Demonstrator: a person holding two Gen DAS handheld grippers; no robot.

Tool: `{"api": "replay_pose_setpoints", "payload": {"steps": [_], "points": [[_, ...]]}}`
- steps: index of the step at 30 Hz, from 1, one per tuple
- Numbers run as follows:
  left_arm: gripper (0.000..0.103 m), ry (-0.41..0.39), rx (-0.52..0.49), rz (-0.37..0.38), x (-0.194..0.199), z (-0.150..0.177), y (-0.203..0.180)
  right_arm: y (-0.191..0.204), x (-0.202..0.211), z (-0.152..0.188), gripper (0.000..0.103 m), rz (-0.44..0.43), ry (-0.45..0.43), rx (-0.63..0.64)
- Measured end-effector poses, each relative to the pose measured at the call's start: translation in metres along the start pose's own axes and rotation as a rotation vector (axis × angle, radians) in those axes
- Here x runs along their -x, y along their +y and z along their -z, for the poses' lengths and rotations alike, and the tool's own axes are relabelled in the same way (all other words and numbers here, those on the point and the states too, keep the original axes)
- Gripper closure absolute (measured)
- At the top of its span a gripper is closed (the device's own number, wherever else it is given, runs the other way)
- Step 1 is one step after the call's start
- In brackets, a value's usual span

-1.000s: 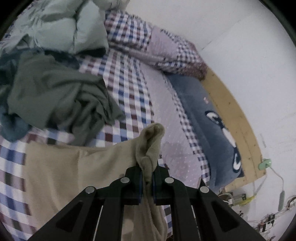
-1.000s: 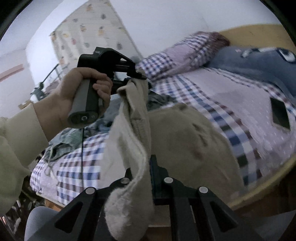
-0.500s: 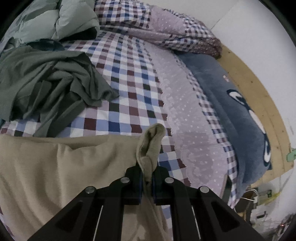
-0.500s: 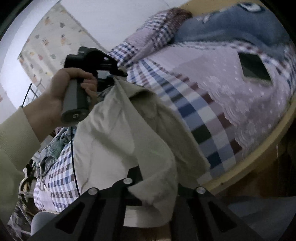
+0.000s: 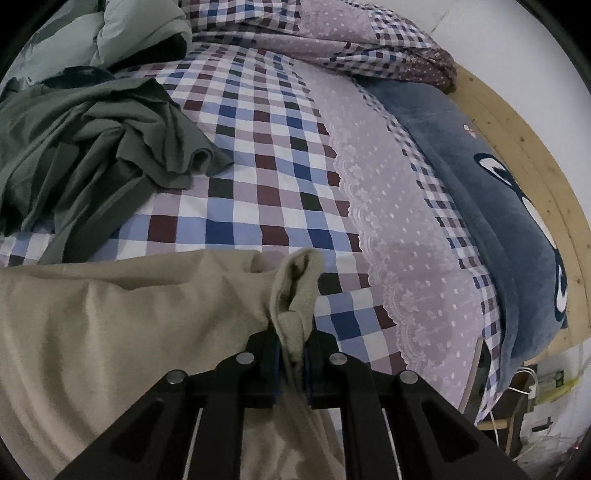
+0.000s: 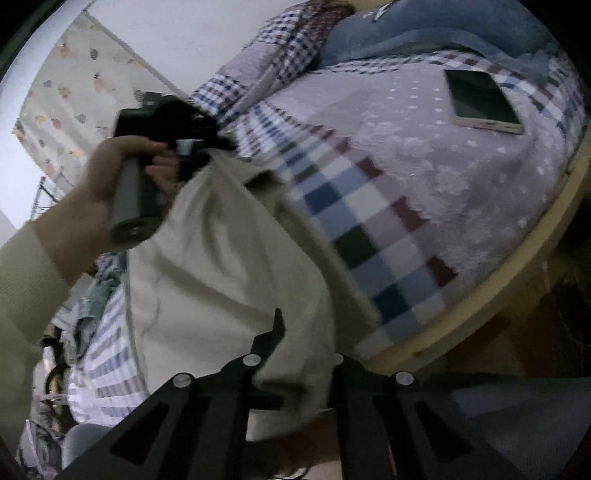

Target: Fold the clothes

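A beige garment (image 5: 110, 325) hangs stretched between my two grippers over the near edge of the bed. My left gripper (image 5: 291, 354) is shut on a bunched corner of it, low above the checked sheet (image 5: 258, 177). In the right wrist view the same beige garment (image 6: 229, 266) runs from my right gripper (image 6: 295, 369), shut on a thick fold of it, up to the left gripper, which a hand (image 6: 107, 177) holds. The cloth covers my right fingertips.
A crumpled dark green garment (image 5: 85, 147) lies on the bed to the left, with pale green bedding (image 5: 122, 33) behind it. A blue plush blanket (image 5: 498, 192) runs along the wooden bed rail (image 5: 535, 158). A phone (image 6: 480, 101) lies on the lilac sheet.
Both grippers have lowered toward the bed with the beige garment held. It now spreads wider across the near edge of the sheet, and the bed fills more of both views.
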State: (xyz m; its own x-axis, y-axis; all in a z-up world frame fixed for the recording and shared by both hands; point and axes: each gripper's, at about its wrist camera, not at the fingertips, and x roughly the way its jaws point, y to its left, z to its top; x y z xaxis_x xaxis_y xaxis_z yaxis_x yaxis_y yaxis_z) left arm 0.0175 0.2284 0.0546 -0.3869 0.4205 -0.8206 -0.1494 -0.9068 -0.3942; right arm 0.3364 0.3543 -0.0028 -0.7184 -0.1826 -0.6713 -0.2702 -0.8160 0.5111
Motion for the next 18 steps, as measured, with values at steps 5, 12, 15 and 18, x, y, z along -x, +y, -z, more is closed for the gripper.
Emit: {"api": "replay_pose_setpoints", "payload": {"steps": [5, 12, 15, 18], "points": [[0.077, 0.011, 0.022, 0.095, 0.006, -0.004, 0.008, -0.024, 0.002, -0.002, 0.093, 0.094, 0.014, -0.070], [0.024, -0.031, 0.053, 0.249, 0.050, -0.003, 0.028, -0.024, 0.010, -0.003, 0.092, 0.186, -0.007, -0.049], [0.020, -0.064, 0.031, 0.271, 0.081, 0.004, 0.051, -0.020, 0.021, -0.005, 0.092, 0.229, -0.053, -0.034], [0.020, -0.120, 0.022, 0.271, 0.116, 0.012, 0.085, -0.019, 0.028, -0.007, 0.092, 0.234, -0.079, -0.043]]}}
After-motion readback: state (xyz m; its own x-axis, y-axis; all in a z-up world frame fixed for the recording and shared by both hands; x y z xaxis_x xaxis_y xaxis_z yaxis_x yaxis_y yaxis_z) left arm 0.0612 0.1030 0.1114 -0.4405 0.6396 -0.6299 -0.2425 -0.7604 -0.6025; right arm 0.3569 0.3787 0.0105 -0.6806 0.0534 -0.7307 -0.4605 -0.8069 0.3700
